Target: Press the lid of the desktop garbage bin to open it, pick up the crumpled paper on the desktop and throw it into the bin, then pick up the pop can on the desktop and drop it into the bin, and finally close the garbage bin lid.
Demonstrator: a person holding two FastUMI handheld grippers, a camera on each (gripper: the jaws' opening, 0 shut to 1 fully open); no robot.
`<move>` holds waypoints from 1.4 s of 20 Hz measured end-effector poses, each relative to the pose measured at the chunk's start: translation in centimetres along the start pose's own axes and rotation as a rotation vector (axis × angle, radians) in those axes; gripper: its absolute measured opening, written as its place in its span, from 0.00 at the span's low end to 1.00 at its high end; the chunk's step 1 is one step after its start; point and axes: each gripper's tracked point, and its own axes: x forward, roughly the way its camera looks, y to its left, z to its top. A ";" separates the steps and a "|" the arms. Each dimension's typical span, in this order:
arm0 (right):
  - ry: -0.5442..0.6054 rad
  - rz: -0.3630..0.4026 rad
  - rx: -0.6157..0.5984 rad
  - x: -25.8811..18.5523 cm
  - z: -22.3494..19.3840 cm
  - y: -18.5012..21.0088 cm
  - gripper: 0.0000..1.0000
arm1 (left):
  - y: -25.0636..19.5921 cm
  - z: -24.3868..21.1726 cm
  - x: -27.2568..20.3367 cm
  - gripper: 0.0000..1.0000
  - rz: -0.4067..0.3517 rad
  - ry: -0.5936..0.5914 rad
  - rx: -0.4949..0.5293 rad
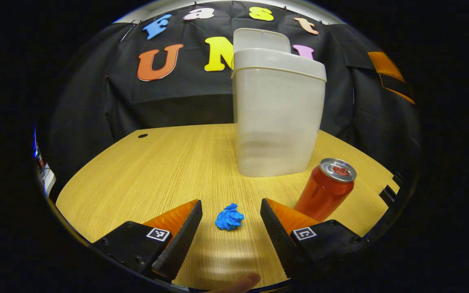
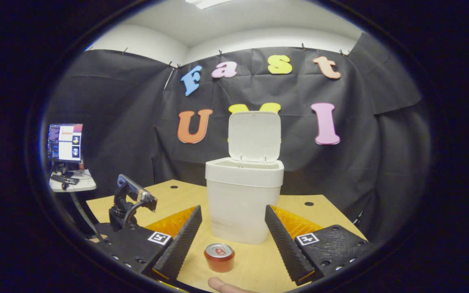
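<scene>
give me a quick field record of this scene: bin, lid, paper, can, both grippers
bin: white garbage bin upright on the wooden table
lid: lid up, bin open
paper: blue crumpled paper on the table, ahead of the left gripper, between its open fingers, untouched
can: red pop can upright beside the bin
right gripper: right gripper open, can ahead of it
step: paper pickup not yet done

Both the left gripper (image 1: 231,221) and right gripper (image 2: 233,226) are showing black screw-studded bodies wearing small square black-and-white markers.
</scene>
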 end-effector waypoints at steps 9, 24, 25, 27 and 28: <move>0.095 -0.083 0.094 0.7 -3.6 1.3 0.93 | 0.8 -2.5 2.3 0.82 -0.005 0.090 -0.071; 0.278 -0.127 0.005 1.6 -14.5 3.1 0.96 | 4.4 -1.8 2.2 0.44 0.110 0.051 -0.052; 0.286 -0.122 0.006 2.0 -15.2 3.4 0.96 | 4.7 -1.6 1.9 0.44 0.118 0.047 -0.059; 0.309 -0.095 0.039 2.6 -16.5 4.2 0.96 | 4.9 -1.0 1.6 0.44 0.119 0.032 -0.067; 0.320 -0.087 0.044 2.8 -17.1 4.5 0.96 | 4.8 -0.8 1.5 0.44 0.118 0.023 -0.069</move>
